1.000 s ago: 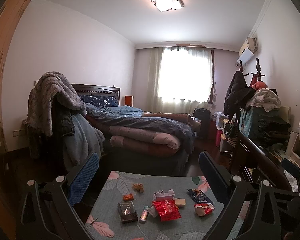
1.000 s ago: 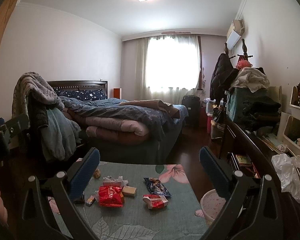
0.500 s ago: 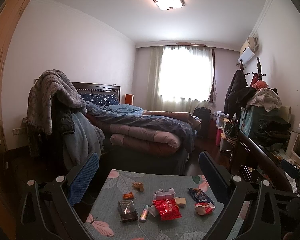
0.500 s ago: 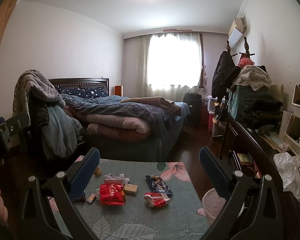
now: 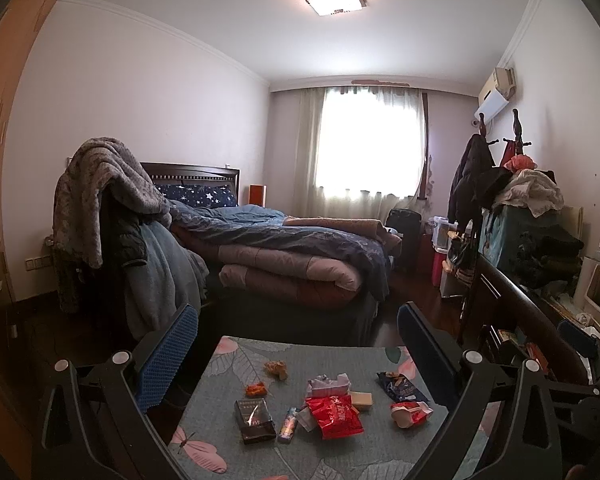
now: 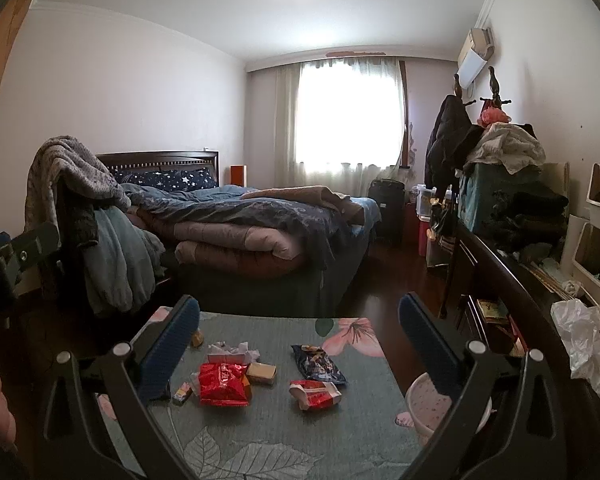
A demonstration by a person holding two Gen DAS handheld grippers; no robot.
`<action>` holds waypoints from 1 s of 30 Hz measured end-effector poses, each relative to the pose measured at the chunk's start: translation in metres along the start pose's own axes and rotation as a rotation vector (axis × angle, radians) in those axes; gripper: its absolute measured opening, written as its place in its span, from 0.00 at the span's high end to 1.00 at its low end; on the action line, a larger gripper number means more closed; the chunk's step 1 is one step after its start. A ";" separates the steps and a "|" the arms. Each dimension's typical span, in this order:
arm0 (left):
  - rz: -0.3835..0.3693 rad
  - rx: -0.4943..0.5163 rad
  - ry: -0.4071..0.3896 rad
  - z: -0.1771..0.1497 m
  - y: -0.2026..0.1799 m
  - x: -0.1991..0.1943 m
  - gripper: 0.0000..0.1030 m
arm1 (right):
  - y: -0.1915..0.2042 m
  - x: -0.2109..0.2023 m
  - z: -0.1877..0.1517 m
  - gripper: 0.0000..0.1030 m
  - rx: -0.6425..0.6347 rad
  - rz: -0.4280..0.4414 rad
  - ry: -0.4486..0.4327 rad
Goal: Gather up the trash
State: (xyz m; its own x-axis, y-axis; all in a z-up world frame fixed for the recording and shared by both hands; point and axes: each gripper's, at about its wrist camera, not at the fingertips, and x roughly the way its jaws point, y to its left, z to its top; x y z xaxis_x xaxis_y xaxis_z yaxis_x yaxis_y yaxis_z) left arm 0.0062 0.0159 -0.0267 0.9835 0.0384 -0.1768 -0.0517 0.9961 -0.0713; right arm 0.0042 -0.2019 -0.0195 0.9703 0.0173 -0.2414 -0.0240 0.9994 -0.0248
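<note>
Trash lies on a small table with a green leaf-pattern cloth [image 5: 236, 364]. In the left wrist view I see a red wrapper [image 5: 334, 416], a dark packet [image 5: 254, 420], a blue snack bag [image 5: 400, 386], a crumpled red-and-white wrapper [image 5: 410, 412] and an orange scrap [image 5: 256, 390]. The right wrist view shows the red wrapper [image 6: 222, 384], the blue bag [image 6: 318, 364] and the red-and-white wrapper [image 6: 314, 394]. My left gripper [image 5: 298, 344] and right gripper [image 6: 300, 332] both hover open and empty above the table's near side.
A white patterned bin [image 6: 432, 404] stands by the table's right edge. A bed with heaped quilts [image 5: 292, 252] lies beyond the table. A chair draped with blankets [image 5: 112, 216] is at left. A dark desk with clutter [image 6: 500, 280] and a white plastic bag [image 6: 584, 344] are at right.
Both grippers have drifted slightly; the view shifts a little downward and forward. Nothing on the table has moved and both stay open.
</note>
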 end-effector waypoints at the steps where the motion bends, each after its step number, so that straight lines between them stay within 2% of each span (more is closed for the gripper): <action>1: 0.000 0.000 0.001 0.001 0.000 0.000 0.04 | 0.000 0.000 -0.001 0.03 0.000 0.000 0.002; 7: 0.005 0.003 0.039 0.004 -0.005 0.013 0.04 | -0.001 0.011 -0.005 0.03 0.002 0.001 0.034; 17: 0.023 0.004 0.151 -0.022 0.000 0.051 0.04 | 0.000 0.057 -0.027 0.03 0.006 0.015 0.139; 20: 0.032 0.005 0.243 -0.047 0.009 0.078 0.04 | 0.002 0.083 -0.044 0.03 0.000 0.013 0.210; 26: 0.040 -0.054 0.517 -0.118 0.030 0.155 0.04 | 0.002 0.145 -0.092 0.03 -0.002 0.026 0.392; 30: 0.085 -0.064 0.606 -0.145 0.039 0.196 0.04 | 0.004 0.182 -0.120 0.03 -0.001 0.049 0.499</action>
State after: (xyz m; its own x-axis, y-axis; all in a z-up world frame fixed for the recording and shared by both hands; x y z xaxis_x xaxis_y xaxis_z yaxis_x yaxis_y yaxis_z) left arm 0.1722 0.0508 -0.2068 0.7032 0.0473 -0.7094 -0.1545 0.9841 -0.0876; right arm 0.1518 -0.1982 -0.1803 0.7347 0.0479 -0.6767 -0.0672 0.9977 -0.0024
